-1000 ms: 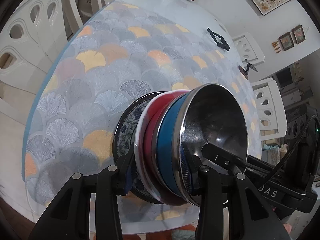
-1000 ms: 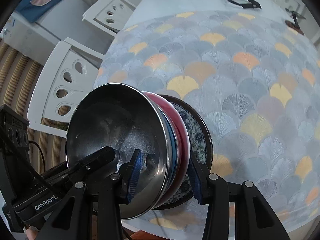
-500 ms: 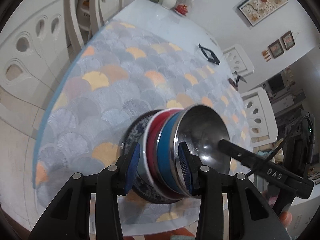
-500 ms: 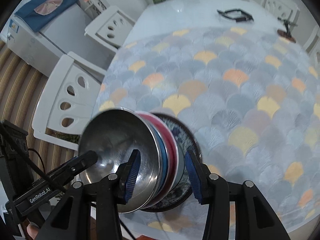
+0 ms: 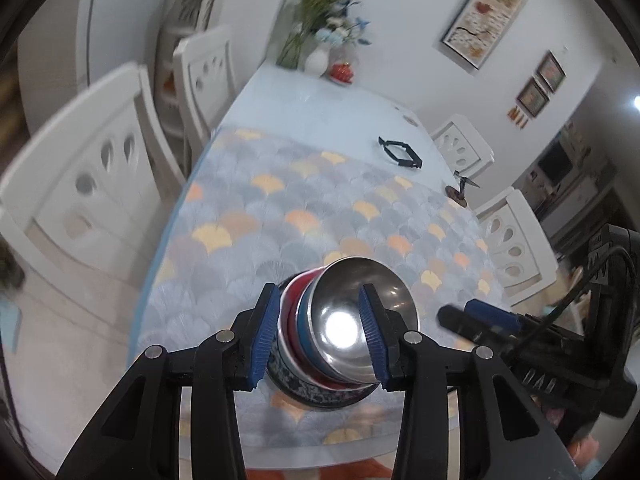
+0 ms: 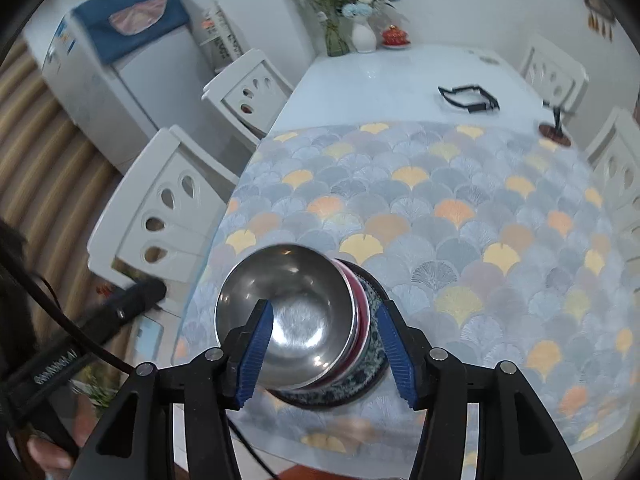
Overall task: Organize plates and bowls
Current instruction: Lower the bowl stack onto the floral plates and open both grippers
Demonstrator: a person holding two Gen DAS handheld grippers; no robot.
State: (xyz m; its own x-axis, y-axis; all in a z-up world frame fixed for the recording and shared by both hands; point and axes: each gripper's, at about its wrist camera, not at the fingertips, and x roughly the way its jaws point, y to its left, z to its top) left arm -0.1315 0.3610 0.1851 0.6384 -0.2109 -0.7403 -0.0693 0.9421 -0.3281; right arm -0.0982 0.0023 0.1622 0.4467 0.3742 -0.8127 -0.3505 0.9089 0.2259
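Observation:
A stack of dishes sits on the patterned mat (image 5: 280,200) near the table's front edge. From the bottom it holds a blue-and-white patterned plate (image 5: 316,394), a red bowl (image 5: 294,292), a blue bowl (image 5: 306,316) and a steel bowl (image 5: 348,288) on top. My left gripper (image 5: 320,336) hangs above the stack, its jaws opening, and its pads touch nothing. In the right wrist view the steel bowl (image 6: 296,292) and the patterned plate (image 6: 320,396) lie below my right gripper (image 6: 326,352). Its jaws are opening too, clear of the dishes.
White chairs (image 5: 92,184) (image 6: 168,216) stand along the table's sides. A black folding frame (image 6: 468,98) and a small stand (image 6: 554,128) lie at the far end. A vase of flowers (image 6: 362,36) and a red pot (image 6: 396,36) stand at the back edge.
Both grippers have risen up and away from the stack, which stays on the mat and now looks smaller. The right jaws have spread wider.

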